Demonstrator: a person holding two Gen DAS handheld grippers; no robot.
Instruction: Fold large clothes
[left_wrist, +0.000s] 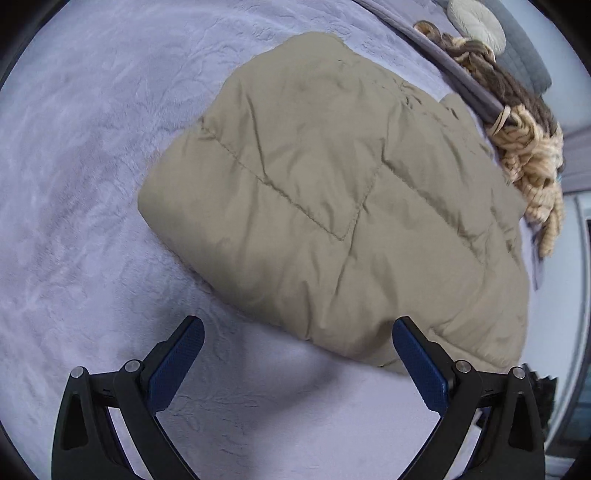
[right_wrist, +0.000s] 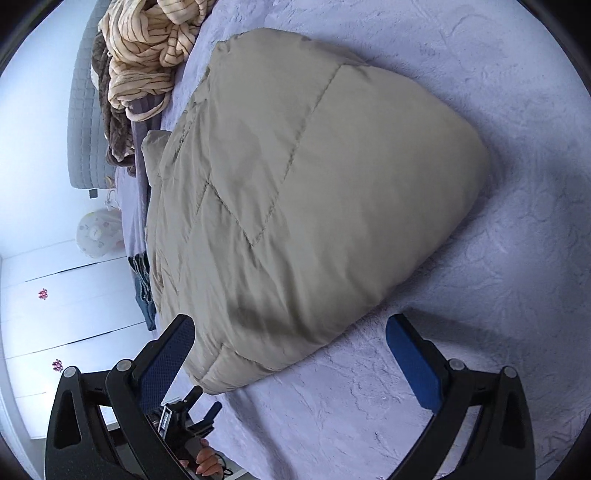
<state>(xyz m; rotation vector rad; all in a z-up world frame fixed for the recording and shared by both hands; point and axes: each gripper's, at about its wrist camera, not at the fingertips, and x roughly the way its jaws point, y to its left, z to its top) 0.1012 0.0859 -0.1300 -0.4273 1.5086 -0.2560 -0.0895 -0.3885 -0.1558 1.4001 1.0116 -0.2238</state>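
Observation:
A beige quilted puffer jacket (left_wrist: 332, 192) lies folded into a thick bundle on the lavender bedspread (left_wrist: 92, 184). My left gripper (left_wrist: 298, 328) hangs open just before the bundle's near edge, its right finger (left_wrist: 417, 362) beside the jacket's corner, pads touching nothing. In the right wrist view the same jacket (right_wrist: 314, 184) fills the middle. My right gripper (right_wrist: 291, 325) stands wide open, the jacket's near corner between the fingertips, neither blue pad pressing on it. The left gripper (right_wrist: 188, 406) and a hand (right_wrist: 205, 461) show low at the bed's edge.
A heap of cream striped and brown clothes (right_wrist: 144, 55) lies beyond the jacket by a grey padded headboard (right_wrist: 83, 122). Dark folded clothes (right_wrist: 142, 288) sit at the bed's edge. White cupboard doors (right_wrist: 74, 314) stand past the bed. A white cushion (left_wrist: 476, 22) is at the far edge.

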